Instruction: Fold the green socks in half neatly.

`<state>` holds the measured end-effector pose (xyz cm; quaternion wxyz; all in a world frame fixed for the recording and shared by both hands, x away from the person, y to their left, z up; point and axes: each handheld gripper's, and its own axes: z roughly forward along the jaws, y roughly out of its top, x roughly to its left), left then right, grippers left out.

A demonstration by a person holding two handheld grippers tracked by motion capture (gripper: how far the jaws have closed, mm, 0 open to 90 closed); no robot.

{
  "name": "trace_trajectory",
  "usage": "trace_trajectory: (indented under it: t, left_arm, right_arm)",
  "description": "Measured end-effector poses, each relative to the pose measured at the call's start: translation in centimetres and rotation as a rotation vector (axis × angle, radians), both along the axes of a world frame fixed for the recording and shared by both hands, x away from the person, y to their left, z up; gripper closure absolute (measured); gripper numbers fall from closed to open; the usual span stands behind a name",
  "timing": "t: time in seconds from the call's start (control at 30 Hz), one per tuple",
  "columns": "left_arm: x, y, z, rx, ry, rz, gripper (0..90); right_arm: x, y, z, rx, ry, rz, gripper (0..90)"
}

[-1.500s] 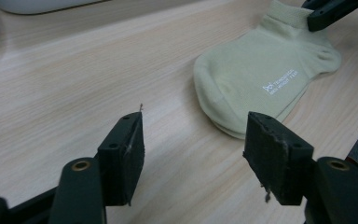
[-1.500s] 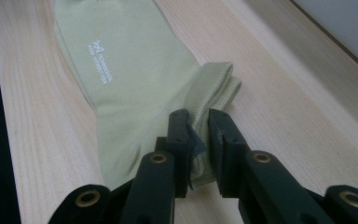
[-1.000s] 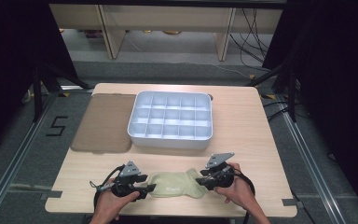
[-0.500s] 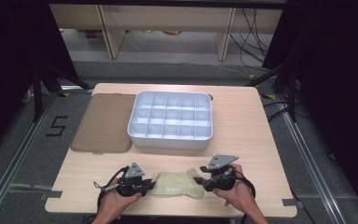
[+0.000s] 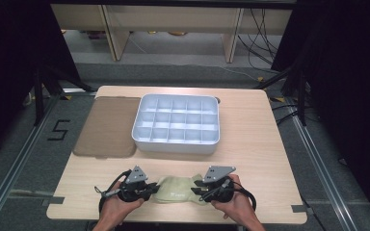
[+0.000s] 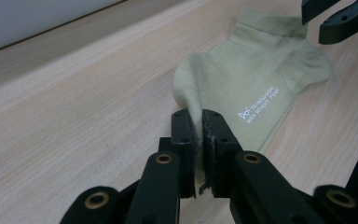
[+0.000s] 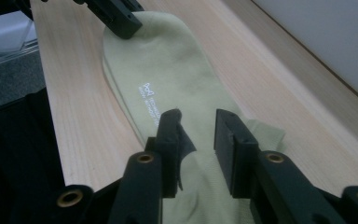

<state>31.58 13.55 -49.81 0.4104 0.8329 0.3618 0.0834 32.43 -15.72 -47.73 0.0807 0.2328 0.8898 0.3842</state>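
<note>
A pale green ankle sock (image 5: 176, 189) with small white lettering lies flat near the table's front edge. My left gripper (image 5: 147, 190) is at its left end, and in the left gripper view the left gripper (image 6: 199, 122) is shut on a raised fold of the sock (image 6: 256, 79). My right gripper (image 5: 197, 188) is at the sock's right end. In the right gripper view the right gripper (image 7: 196, 126) has just been closing, but a gap still shows between the jaws, with the sock (image 7: 168, 70) lying between and under them.
A white tray (image 5: 173, 145) divided into several empty compartments stands at the table's middle. A flat brown mat (image 5: 107, 126) lies to its left. Bare wood (image 5: 255, 149) stretches to the right of the tray. The table's front edge is just below both hands.
The right hand has shifted slightly at the sock's right end. The left hand has stayed at the left end. The sock lies where it was.
</note>
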Motion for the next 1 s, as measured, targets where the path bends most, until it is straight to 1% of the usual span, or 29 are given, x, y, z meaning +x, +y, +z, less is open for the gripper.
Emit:
trace_trajectory:
  t: [0.03, 0.07, 0.1, 0.13, 0.23, 0.27, 0.37, 0.4, 0.43, 0.47, 0.5, 0.53, 0.57, 0.6, 0.63, 0.67, 0.7, 0.73, 0.77, 0.8, 0.83, 0.87, 0.9, 0.93, 0.97, 1.0]
  left_arm:
    - [0.0, 0.0, 0.1, 0.004, -0.005, -0.003, 83.3]
    - [-0.1, -0.1, 0.1, 0.003, 0.001, 0.009, 83.3]
    - [-0.1, 0.0, 0.1, 0.0, 0.004, 0.0, 83.3]
    - [-0.2, 0.0, 0.2, 0.007, -0.003, -0.004, 83.2]
    - [-0.2, 0.0, 0.3, -0.001, -0.004, -0.005, 83.2]
    - [-0.3, 0.0, 0.4, 0.002, -0.007, -0.01, 83.2]
    - [-0.4, 0.0, 0.6, -0.005, -0.007, -0.007, 83.1]
    - [-0.4, 0.1, 0.8, -0.004, -0.008, -0.001, 83.1]
    - [-0.4, 0.1, 0.8, -0.004, -0.008, -0.001, 83.0]
    - [-0.5, 0.1, 0.9, -0.015, -0.009, -0.011, 83.0]
    - [-0.5, 0.1, 1.0, -0.014, -0.015, -0.008, 83.0]
    - [-0.6, 0.1, 1.1, -0.023, -0.007, -0.002, 83.0]
    - [-0.7, 0.2, 1.2, -0.015, -0.015, -0.011, 83.0]
    - [-0.8, 0.0, 1.1, -0.042, -0.014, 0.01, 83.0]
    - [-0.7, 0.2, 1.2, -0.025, -0.016, -0.009, 83.0]
    - [-0.7, 0.2, 1.2, -0.025, -0.016, -0.009, 83.0]
    - [-0.8, 0.1, 1.2, -0.04, -0.017, 0.0, 83.0]
    - [-0.9, 0.2, 1.3, -0.023, -0.017, -0.003, 83.0]
    - [-0.8, 0.1, 1.3, -0.03, -0.018, -0.018, 83.0]
    - [-1.0, -0.1, 1.4, -0.052, -0.019, -0.001, 83.0]
    - [-1.0, -0.1, 1.4, -0.052, -0.019, -0.001, 83.0]
    - [-1.0, 0.0, 1.7, -0.051, -0.022, -0.017, 83.0]
    - [-1.1, -0.2, 1.8, -0.078, -0.022, -0.004, 83.0]
    - [-1.1, -0.2, 2.1, -0.073, -0.03, -0.02, 83.0]
    - [-1.1, -0.4, 2.3, -0.079, -0.038, -0.014, 83.0]
    - [-1.1, -0.6, 2.5, -0.086, -0.045, -0.022, 83.0]
  right_arm:
    - [0.0, 0.1, 0.0, -0.001, 0.001, 0.009, 74.7]
    - [0.1, 0.1, -0.1, 0.005, -0.005, 0.017, 76.0]
    - [0.0, 0.2, -0.1, 0.006, 0.01, 0.012, 76.7]
    - [0.0, 0.1, -0.1, 0.002, 0.011, 0.011, 77.3]
    - [0.0, 0.3, -0.3, 0.006, 0.019, 0.007, 78.4]
    - [-0.1, 0.4, -0.3, 0.0, 0.031, 0.01, 78.7]
    - [-0.1, 0.9, -0.5, -0.001, 0.03, 0.019, 79.7]
    - [-0.1, 1.3, -0.6, -0.011, 0.032, 0.023, 80.0]
    - [-0.1, 1.3, -0.6, -0.011, 0.032, 0.023, 80.0]
    - [-0.2, 1.9, -0.9, -0.003, 0.031, 0.025, 80.8]
    - [-0.1, 2.1, -0.9, -0.014, 0.025, 0.038, 81.1]
    - [-0.2, 2.4, -1.0, -0.021, 0.035, 0.043, 81.6]
    - [0.0, 2.7, -1.1, -0.025, 0.026, 0.058, 82.0]
    - [0.0, 3.0, -1.2, -0.03, 0.036, 0.057, 82.6]
    - [0.0, 3.3, -1.3, -0.036, 0.031, 0.063, 83.6]
    - [0.0, 3.3, -1.3, -0.036, 0.031, 0.063, 83.6]
    - [0.0, 3.5, -1.4, -0.04, 0.033, 0.065, 84.7]
    - [0.1, 3.8, -1.6, -0.044, 0.036, 0.071, 85.7]
    - [0.0, 4.1, -1.8, -0.052, 0.044, 0.078, 87.0]
    - [0.0, 4.3, -2.0, -0.064, 0.026, 0.077, 87.7]
    - [0.0, 4.3, -2.0, -0.064, 0.026, 0.077, 87.7]
    - [0.0, 4.5, -2.3, -0.084, 0.036, 0.092, 89.1]
    - [-0.1, 4.7, -2.6, -0.094, 0.048, 0.102, 89.8]
    - [-0.1, 4.8, -2.8, -0.092, 0.039, 0.099, 90.0]
    - [-0.1, 4.8, -2.7, -0.098, 0.041, 0.111, 90.0]
    - [-0.1, 4.9, -2.7, -0.094, 0.037, 0.111, 90.0]
